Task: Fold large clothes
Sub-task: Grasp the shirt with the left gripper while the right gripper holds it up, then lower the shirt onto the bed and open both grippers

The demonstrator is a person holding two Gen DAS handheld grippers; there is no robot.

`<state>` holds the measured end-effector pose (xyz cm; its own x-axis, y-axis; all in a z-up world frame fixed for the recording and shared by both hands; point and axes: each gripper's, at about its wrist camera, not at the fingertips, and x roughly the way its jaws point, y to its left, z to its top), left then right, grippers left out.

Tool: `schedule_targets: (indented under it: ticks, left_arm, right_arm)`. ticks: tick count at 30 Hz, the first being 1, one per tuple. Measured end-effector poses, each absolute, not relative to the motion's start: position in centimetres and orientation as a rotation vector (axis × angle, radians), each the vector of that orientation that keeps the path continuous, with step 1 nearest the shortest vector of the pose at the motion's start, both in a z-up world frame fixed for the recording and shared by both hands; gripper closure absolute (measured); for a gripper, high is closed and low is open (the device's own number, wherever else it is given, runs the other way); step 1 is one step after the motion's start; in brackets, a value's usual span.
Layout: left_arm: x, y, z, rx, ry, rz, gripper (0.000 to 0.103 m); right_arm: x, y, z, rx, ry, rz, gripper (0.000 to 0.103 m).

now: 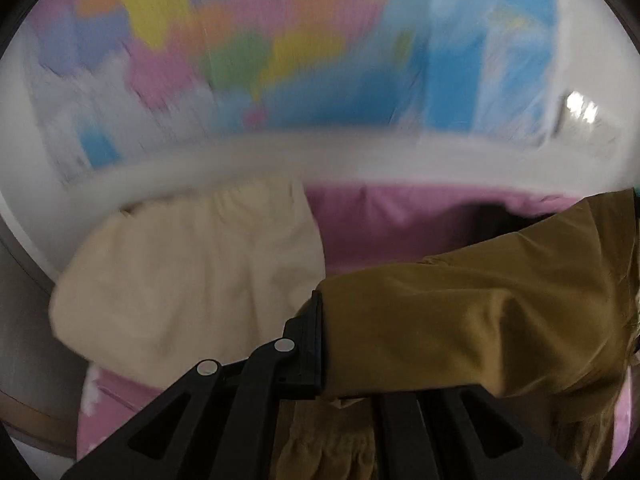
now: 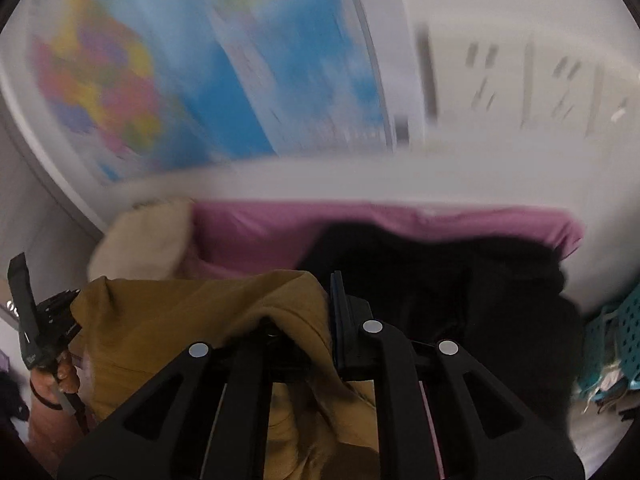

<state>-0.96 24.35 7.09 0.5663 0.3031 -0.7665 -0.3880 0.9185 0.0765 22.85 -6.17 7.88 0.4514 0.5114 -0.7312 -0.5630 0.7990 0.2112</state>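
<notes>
A mustard-brown garment hangs between both grippers, lifted above the bed. My left gripper is shut on one edge of it; only the left finger shows, the cloth covers the other. My right gripper is shut on another edge of the same garment, with the right finger showing. The other hand-held gripper shows at the left of the right wrist view.
A cream garment and a black garment lie on the pink sheet. A colourful map hangs on the white wall behind. A teal perforated basket stands at the right. Both views are motion-blurred.
</notes>
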Motion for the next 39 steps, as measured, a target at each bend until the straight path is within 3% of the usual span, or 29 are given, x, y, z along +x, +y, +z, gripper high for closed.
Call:
schedule_targets:
  ticks: [4,5,6,8,10,11,15,17,18,21,27,28,30,31,39]
  left_arm:
    - [2.0,26.2,3.6,-0.121,0.949,0.418,0.097]
    - [2.4,26.4,3.3,-0.119,0.96,0.412,0.093]
    - [2.5,26.4,3.1,-0.107,0.973,0.401,0.083]
    - [3.1,26.8,2.4,-0.084,0.989,0.409,0.064]
    - [2.7,27.2,2.6,-0.071,0.982,0.371,0.055]
    - [2.1,27.4,2.8,-0.078,0.976,0.339,0.046]
    - [-1.8,27.8,5.1,-0.127,0.912,0.162,0.041]
    - [-5.1,27.4,6.8,-0.153,0.835,0.036,0.033]
    - [-6.5,26.6,7.5,-0.143,0.798,-0.013,0.027]
    - [-7.7,23.4,7.2,-0.131,0.79,-0.184,0.025]
    - [-2.9,17.7,2.4,-0.138,0.957,-0.317,0.025]
    - [-1.4,17.8,1.3,-0.159,0.994,-0.313,0.028]
    - [1.3,17.9,-0.4,-0.222,1.075,-0.306,0.074]
    - [2.1,18.1,-1.0,-0.245,1.102,-0.3,0.083]
    - [7.3,22.9,4.4,-0.36,0.929,-0.229,0.087]
  right_arm:
    - [26.0,-5.4,3.7,-0.037,0.947,0.616,0.094]
    - [26.5,-5.4,2.9,-0.037,0.967,0.609,0.09]
    - [26.8,-5.6,2.2,-0.048,0.982,0.591,0.086]
    - [27.7,-5.6,1.3,-0.068,1.002,0.543,0.051]
    - [27.6,-6.4,1.0,-0.095,1.011,0.501,0.035]
    - [27.2,-7.0,1.3,-0.107,1.012,0.484,0.033]
    - [24.2,-9.4,4.0,-0.194,0.951,0.501,0.028]
    - [20.4,-10.9,5.9,-0.245,0.878,0.542,0.025]
    - [18.3,-11.6,6.5,-0.241,0.839,0.577,0.026]
    - [14.5,-11.7,5.9,-0.201,0.84,0.747,0.04]
    - [14.8,-7.6,-1.1,-0.162,0.996,0.795,0.043]
    - [15.3,-7.4,-1.7,-0.143,1.018,0.798,0.056]
    - [16.8,-7.0,-2.6,-0.093,1.043,0.803,0.094]
    - [17.1,-7.0,-2.3,-0.079,1.038,0.814,0.101]
    - [21.0,-4.3,6.5,0.013,0.806,0.846,0.102]
